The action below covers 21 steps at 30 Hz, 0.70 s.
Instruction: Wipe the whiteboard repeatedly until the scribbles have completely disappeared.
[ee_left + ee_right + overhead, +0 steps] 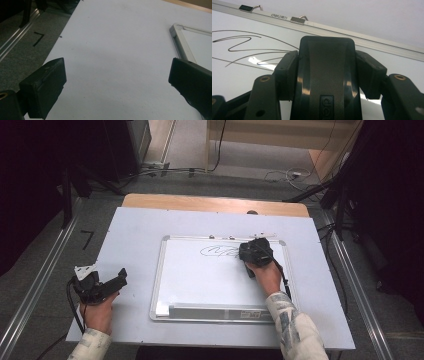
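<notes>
- The whiteboard lies flat mid-table, stiff and slick; its scribble sits near the top edge.
- My right gripper clamps the eraser by its sides: light, hard, glossy plastic, likely slippery.
- My left gripper rests wide, empty.

the whiteboard is lying on the table in front of me. my right gripper is sitting over the board's far right part, clamping an eraser just right of the scribble. my left gripper is resting left of the board, jaws apart.
</notes>
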Each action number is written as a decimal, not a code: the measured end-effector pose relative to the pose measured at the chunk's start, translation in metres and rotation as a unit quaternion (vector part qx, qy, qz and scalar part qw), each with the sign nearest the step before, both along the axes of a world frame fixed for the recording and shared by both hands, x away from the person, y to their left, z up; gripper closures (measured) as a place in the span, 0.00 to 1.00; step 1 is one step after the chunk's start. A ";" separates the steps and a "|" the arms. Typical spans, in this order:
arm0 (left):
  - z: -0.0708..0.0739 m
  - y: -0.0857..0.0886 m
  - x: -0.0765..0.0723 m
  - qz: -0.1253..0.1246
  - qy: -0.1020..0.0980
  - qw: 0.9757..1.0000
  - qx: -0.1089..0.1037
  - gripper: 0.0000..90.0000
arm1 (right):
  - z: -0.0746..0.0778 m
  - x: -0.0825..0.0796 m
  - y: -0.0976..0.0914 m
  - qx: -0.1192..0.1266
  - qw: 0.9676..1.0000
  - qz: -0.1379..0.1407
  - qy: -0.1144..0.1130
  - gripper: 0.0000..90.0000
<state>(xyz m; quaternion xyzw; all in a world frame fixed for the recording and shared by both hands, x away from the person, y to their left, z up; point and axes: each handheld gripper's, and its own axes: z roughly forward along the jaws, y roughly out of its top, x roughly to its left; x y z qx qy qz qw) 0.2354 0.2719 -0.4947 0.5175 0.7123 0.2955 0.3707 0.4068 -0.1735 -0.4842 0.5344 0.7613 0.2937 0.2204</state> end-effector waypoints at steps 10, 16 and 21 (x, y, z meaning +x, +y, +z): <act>0.000 0.000 0.000 0.000 0.002 1.000 0.001 0.01 | 0.001 0.001 -0.021 0.000 1.000 -0.023 0.003 0.42; -0.001 -0.002 0.001 -0.001 0.002 1.000 0.003 0.01 | 0.001 0.001 -0.016 -0.001 1.000 -0.027 0.003 0.42; 0.000 -0.003 0.002 -0.003 0.003 1.000 0.003 0.01 | 0.001 0.003 -0.004 -0.005 1.000 -0.020 0.003 0.42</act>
